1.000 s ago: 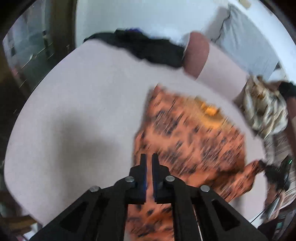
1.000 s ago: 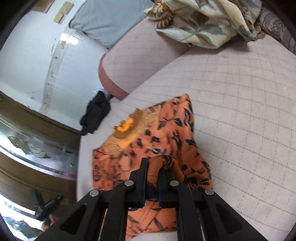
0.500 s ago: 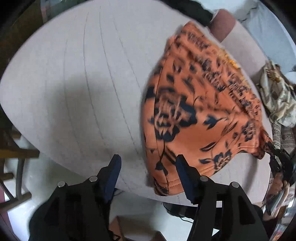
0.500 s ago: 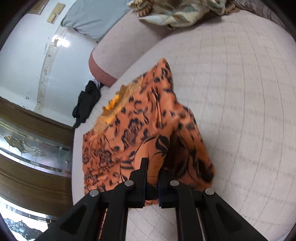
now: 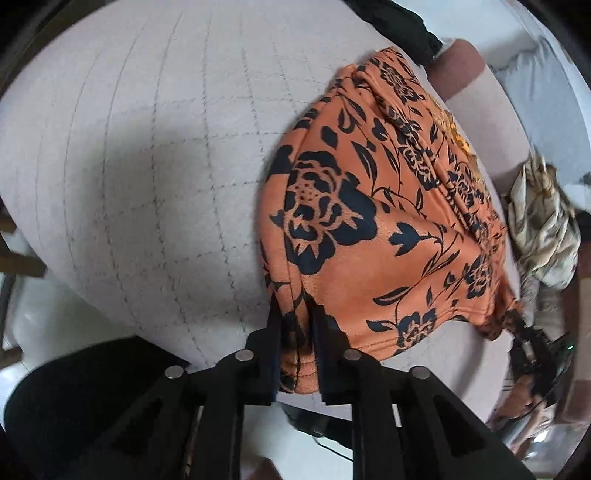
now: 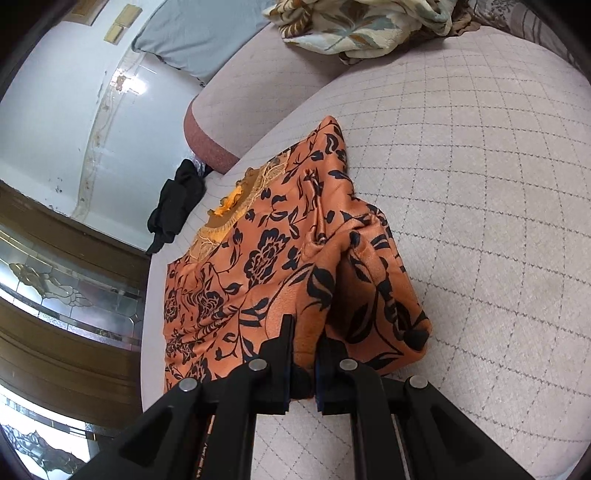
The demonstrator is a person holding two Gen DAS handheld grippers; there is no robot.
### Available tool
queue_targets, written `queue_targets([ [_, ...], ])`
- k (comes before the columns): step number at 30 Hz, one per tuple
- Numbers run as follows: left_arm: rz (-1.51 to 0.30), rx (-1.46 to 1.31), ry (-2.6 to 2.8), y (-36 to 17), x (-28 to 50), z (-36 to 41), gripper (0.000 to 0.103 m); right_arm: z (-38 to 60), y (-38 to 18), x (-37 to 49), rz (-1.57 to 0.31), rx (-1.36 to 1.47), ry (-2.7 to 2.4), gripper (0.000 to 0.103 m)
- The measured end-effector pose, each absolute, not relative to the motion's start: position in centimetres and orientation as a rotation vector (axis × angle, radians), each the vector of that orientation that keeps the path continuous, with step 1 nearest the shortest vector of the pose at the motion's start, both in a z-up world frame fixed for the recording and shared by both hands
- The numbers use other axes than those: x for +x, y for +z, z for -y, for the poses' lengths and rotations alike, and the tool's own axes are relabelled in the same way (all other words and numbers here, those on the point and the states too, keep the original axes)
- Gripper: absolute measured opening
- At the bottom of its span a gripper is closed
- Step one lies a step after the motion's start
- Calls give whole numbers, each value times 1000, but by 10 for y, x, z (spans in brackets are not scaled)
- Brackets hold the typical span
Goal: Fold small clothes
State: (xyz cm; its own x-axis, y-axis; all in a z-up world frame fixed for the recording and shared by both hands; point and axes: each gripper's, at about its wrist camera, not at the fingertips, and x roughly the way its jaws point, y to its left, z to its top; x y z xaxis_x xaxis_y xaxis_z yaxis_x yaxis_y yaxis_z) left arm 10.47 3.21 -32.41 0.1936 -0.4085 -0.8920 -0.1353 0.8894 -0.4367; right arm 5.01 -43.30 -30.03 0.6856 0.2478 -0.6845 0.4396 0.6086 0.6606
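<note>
An orange garment with a black flower print [image 5: 388, 221] lies on the quilted pale bed [image 5: 147, 166], its gold-trimmed neckline at the far end. My left gripper [image 5: 295, 314] is shut on the hem at the garment's near left corner, at the bed's edge. My right gripper [image 6: 304, 332] is shut on the folded near right corner of the same garment [image 6: 277, 258], which bunches up just above the bed [image 6: 480, 184]. The right gripper shows in the left wrist view [image 5: 528, 339] at the garment's other corner.
A dark cloth [image 6: 177, 199] lies at the bed's far corner, also seen in the left wrist view [image 5: 399, 26]. A pink bolster [image 6: 240, 99], a grey pillow [image 6: 199, 33] and a crumpled floral blanket [image 6: 362, 26] lie at the head. The bed's edge [image 5: 207, 347] drops off under my left gripper.
My left gripper opened, moved to the garment's near left corner and shut on its hem. My right gripper kept its hold and the garment spread out flatter.
</note>
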Motion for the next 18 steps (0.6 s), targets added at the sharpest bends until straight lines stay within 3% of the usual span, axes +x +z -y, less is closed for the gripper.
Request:
queue_targets([
  [3,-1371,-418,-218,-322,102,-27,19,432,-301,52,-853,927,-126,9],
  [5,-1366,-416,-233,-319,107,-21,7,433,-300,51,-848,939,-115,9],
  [11,-1257,-433,-332,-271,150,-18,6,448,-291,47,-763,1032,-60,9],
  [18,-1140,-414,-387,-207,264,8,6,504,-283,74,-600,1185,-68,9],
])
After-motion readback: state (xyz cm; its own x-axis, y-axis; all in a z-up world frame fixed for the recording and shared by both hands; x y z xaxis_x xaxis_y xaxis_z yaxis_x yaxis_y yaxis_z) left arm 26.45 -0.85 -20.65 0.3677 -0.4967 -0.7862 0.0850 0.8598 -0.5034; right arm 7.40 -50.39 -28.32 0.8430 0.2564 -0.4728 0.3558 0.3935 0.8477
